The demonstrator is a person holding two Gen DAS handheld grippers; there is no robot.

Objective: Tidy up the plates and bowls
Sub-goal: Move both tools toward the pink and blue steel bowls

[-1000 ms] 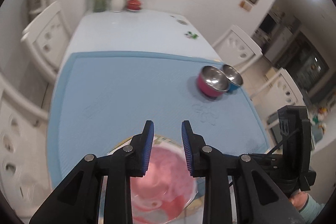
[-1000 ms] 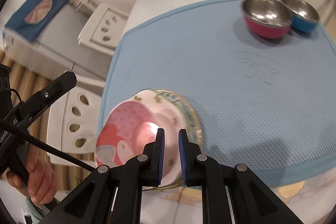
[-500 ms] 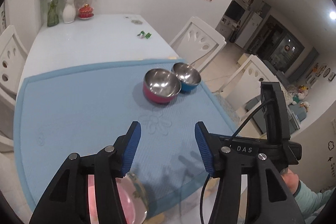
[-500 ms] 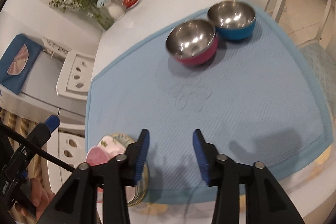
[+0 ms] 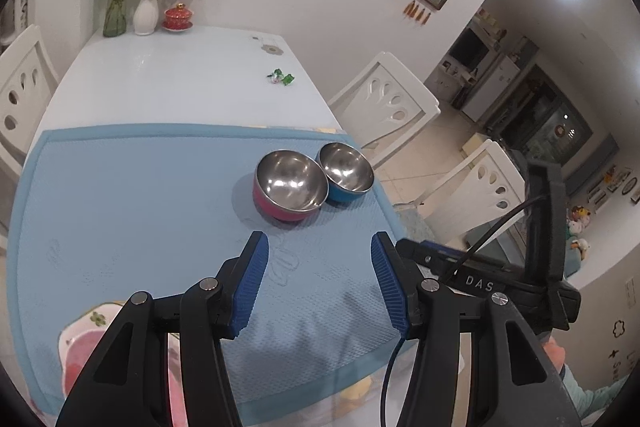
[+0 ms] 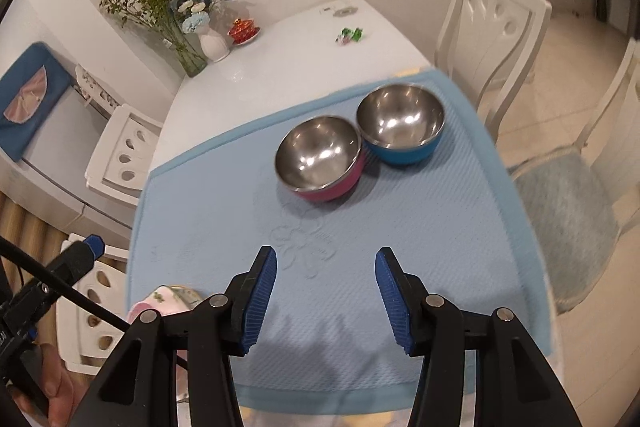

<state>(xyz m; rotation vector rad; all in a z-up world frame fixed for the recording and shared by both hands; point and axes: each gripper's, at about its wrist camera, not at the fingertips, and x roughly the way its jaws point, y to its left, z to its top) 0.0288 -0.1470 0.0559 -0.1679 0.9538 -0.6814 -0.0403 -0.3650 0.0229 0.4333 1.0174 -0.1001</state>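
Left gripper [image 5: 320, 281]: jaws parted, nothing held between them.
Right gripper [image 6: 325, 297]: jaws just opened wider, nothing between them.
Plates [image 5: 86, 339]: stacked at mat's [image 5: 140, 195] near-left corner, judged already sorted.
Pink bowl [image 6: 320, 159]: touched by blue bowl [image 6: 402, 131] (far right), judged ready for nesting.
Pose: both grippers are angled downward, aimed toward the bowls.

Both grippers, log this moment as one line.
left gripper: open, empty | right gripper: open, empty | pink bowl touching blue bowl on mat
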